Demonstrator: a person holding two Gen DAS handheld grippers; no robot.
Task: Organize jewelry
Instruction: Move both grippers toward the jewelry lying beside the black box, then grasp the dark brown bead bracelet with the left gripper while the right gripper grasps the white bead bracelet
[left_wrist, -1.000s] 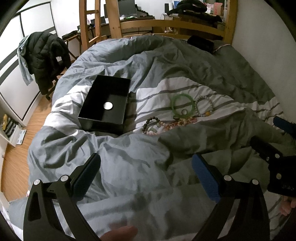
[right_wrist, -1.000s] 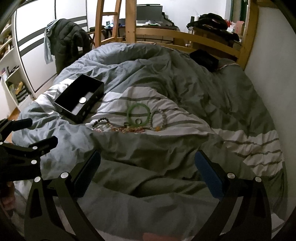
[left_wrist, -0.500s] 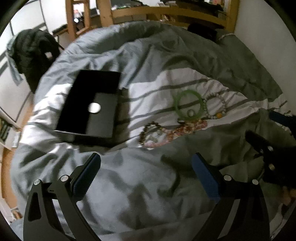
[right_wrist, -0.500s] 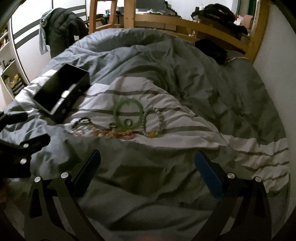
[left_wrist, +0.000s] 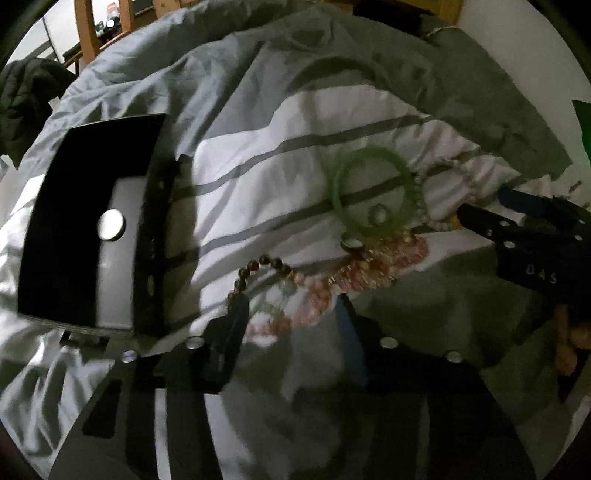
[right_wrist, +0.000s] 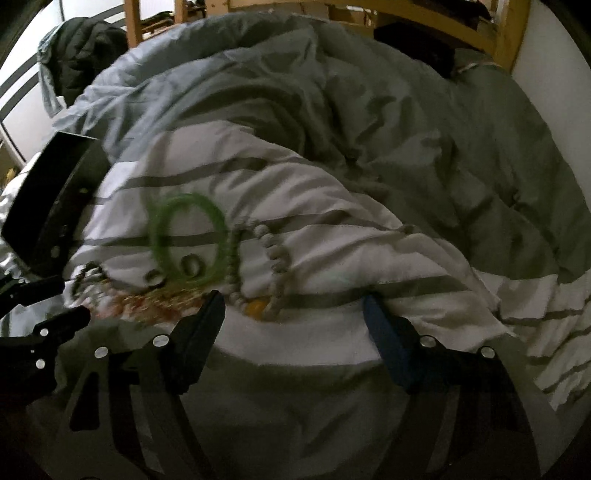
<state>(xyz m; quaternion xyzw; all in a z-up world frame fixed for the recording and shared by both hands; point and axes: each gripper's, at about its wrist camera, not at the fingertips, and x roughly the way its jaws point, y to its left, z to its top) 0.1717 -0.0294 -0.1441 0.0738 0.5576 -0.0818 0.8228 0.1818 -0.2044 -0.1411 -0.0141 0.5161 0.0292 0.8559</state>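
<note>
Jewelry lies in a loose heap on the striped duvet (left_wrist: 258, 177). A green bangle (left_wrist: 373, 192) rings a small ring (left_wrist: 378, 214), with a dark bead bracelet (left_wrist: 264, 266) and a pink bead strand (left_wrist: 362, 273) below it. My left gripper (left_wrist: 291, 314) hangs just over the pink and clear beads, its jaws closing; the beads lie between the fingers, untouched. My right gripper (right_wrist: 291, 310) is closing too, with the near end of a grey bead bracelet (right_wrist: 273, 258) and its orange bead (right_wrist: 256, 306) between the fingers. An open black box (left_wrist: 85, 229) sits on the left.
A round white disc (left_wrist: 110, 224) lies in the black box. The duvet is rumpled, with grey folds behind and beside the jewelry. A wooden bed frame (right_wrist: 406, 14) and a dark jacket (right_wrist: 85, 51) stand at the back. A white wall runs along the right.
Both grippers have dropped and moved forward onto the jewelry heap, which now fills the views. Both pairs of jaws have narrowed, the left more than the right.
</note>
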